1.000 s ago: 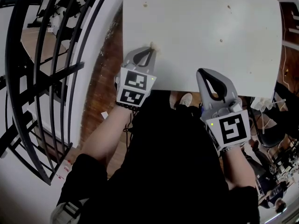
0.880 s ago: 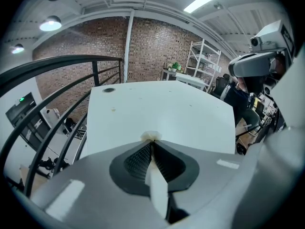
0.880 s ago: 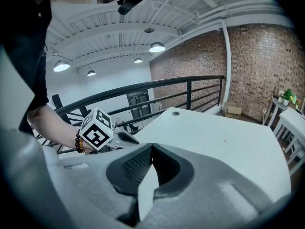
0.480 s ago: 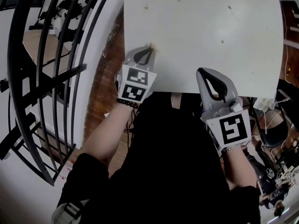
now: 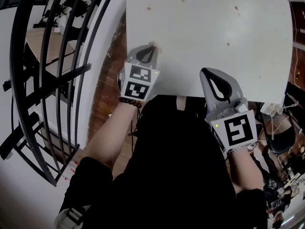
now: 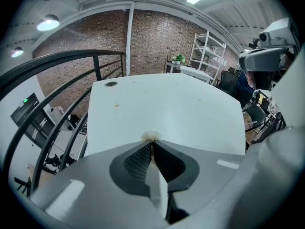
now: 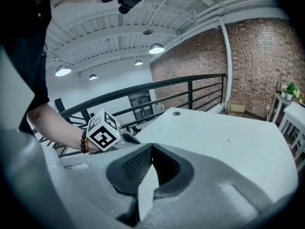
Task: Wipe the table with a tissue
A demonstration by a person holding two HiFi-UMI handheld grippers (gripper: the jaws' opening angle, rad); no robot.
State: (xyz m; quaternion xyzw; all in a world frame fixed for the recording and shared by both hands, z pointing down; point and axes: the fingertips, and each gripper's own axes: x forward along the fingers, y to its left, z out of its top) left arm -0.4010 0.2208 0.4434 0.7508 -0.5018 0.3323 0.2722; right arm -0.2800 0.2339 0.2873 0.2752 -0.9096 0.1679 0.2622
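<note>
Right gripper: jaws closed together, nothing between them, tips over the table's near edge. Left gripper: jaws pinched on a small crumpled tissue, which pokes out past the tips, down at the white table near its left edge. Spots: small, brown, scattered on the far tabletop. Railing: black, beyond the left edge.

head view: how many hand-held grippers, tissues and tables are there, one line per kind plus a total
hand-held grippers: 2 (left hand-held gripper, right hand-held gripper)
tissue: 1
table: 1
total: 4
</note>
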